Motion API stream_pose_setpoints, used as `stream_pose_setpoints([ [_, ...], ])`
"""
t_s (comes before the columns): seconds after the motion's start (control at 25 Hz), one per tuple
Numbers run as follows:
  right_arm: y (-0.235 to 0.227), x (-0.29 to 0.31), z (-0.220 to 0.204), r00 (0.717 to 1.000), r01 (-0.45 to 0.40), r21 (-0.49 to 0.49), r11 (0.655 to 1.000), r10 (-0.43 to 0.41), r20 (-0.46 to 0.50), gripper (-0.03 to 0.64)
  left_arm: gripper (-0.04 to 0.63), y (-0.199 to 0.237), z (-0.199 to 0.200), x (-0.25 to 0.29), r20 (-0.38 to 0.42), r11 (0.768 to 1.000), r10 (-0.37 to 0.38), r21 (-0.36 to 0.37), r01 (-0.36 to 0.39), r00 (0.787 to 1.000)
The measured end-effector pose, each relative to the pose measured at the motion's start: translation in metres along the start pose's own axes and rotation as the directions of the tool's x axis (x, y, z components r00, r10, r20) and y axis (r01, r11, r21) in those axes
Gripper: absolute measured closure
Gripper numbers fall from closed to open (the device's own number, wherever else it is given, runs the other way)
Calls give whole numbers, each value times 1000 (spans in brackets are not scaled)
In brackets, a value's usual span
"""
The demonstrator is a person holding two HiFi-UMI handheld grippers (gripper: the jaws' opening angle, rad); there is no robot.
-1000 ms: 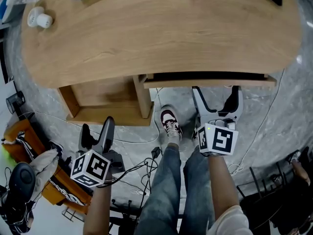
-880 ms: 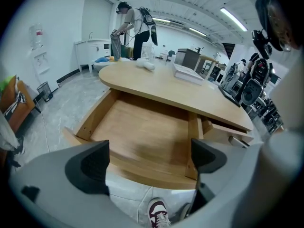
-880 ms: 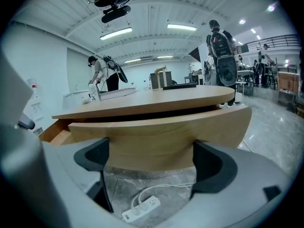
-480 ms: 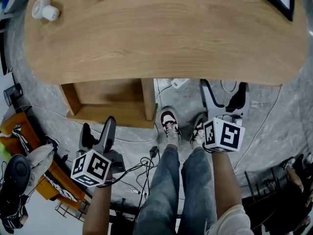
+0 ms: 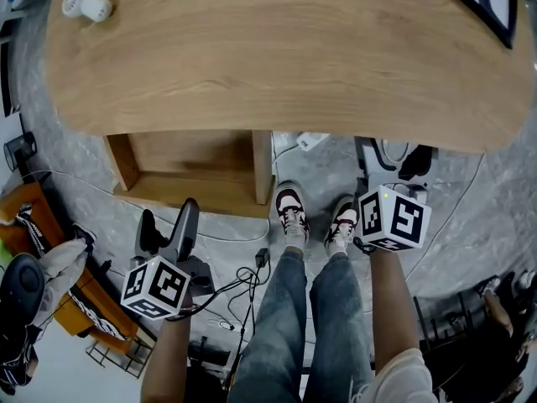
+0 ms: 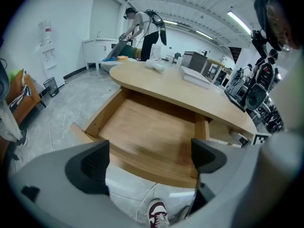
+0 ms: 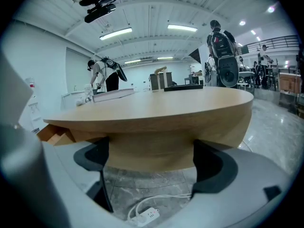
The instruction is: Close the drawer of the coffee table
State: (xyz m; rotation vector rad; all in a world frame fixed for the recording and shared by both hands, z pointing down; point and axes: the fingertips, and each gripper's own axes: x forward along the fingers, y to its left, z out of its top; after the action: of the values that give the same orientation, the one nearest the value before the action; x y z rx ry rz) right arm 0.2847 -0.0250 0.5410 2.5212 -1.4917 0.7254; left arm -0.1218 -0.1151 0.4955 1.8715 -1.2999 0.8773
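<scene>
Well, the light wooden drawer (image 5: 189, 170) stands pulled out beneath the oval wooden coffee table (image 5: 277, 65), so my left gripper (image 5: 166, 221) faces it, jaws wide apart and empty, to push. My right gripper (image 5: 393, 162) hangs likewise open, empty

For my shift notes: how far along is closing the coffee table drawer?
Done: the right front of the coffee table looks flush before the open right claw. In hand: nothing; the left claw hangs open, touching nothing. Left: the drawer ahead of it stands pulled out, needing a push.
</scene>
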Motion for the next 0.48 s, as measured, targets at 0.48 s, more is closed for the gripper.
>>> stream_pose_setpoints([
  [0.48,-1,11,6,1000,2,6,1000,-2,16,52,58,13,-13,-15,14,999,14,-33,-13,1000],
])
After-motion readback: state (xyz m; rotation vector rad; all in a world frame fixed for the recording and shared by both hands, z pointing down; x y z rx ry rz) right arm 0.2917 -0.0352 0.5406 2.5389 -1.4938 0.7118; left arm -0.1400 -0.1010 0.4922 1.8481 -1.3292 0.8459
